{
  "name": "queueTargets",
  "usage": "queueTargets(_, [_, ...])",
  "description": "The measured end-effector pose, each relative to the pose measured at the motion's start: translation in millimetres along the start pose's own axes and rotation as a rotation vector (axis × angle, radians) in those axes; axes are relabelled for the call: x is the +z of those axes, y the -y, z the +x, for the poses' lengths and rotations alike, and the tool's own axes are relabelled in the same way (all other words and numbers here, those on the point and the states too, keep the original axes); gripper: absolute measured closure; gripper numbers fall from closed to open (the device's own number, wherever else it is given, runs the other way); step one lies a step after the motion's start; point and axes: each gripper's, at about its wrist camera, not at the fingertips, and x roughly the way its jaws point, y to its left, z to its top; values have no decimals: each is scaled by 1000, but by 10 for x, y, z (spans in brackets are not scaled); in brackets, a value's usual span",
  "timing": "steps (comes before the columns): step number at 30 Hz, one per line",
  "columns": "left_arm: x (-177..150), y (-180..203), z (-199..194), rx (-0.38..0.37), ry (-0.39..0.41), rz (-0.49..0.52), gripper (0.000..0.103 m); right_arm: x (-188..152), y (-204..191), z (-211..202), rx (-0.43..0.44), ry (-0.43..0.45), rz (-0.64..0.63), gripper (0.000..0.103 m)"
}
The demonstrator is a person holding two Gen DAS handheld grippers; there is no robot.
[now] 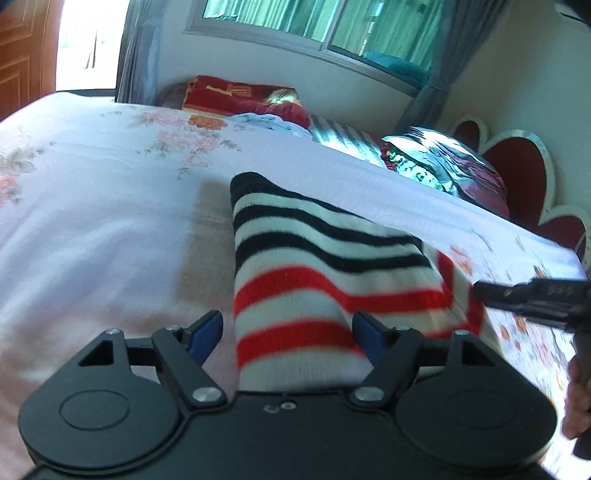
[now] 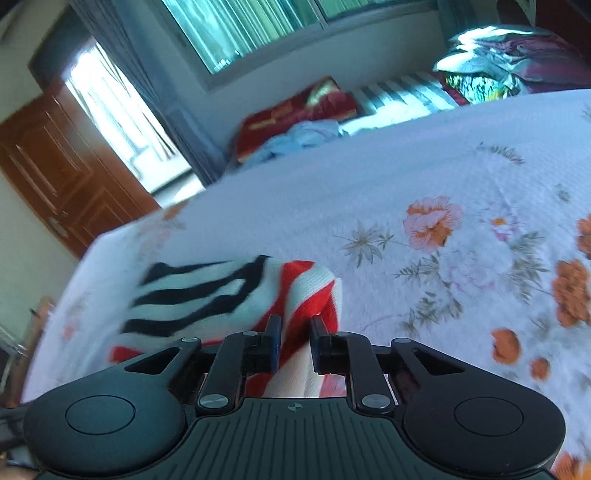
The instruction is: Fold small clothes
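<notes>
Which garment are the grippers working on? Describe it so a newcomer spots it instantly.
On the wide bed with the pale floral sheet, look at the near edge, between the two grippers. There lies a small knitted white garment with black and red stripes, pinched by the right gripper. It is the only striped knit there; other clothes are piled by the window.

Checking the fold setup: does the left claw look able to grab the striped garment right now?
Probably yes: the left claw is open, the striped garment lies between its fingers, and nothing blocks it.

Both wrist views sit low, close over the bed (image 1: 92,206), sharing the striped garment (image 1: 314,266) and window (image 1: 295,18).
</notes>
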Motion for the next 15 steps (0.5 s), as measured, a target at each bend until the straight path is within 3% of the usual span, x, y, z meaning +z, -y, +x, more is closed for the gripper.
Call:
queueTargets(5, [-282,-53,-337,-28,5,-23,27,-368,-162,-452,41,-21,-40,87])
queueTargets(8, [-385,-39,-414,-27,-17,-31,26,-643,-213,-558,-5,-23,-54,87])
queueTargets(15, [-490,-95,-353,-20,-40,-30,27,-943,-118,-590,-29,-19,70,87])
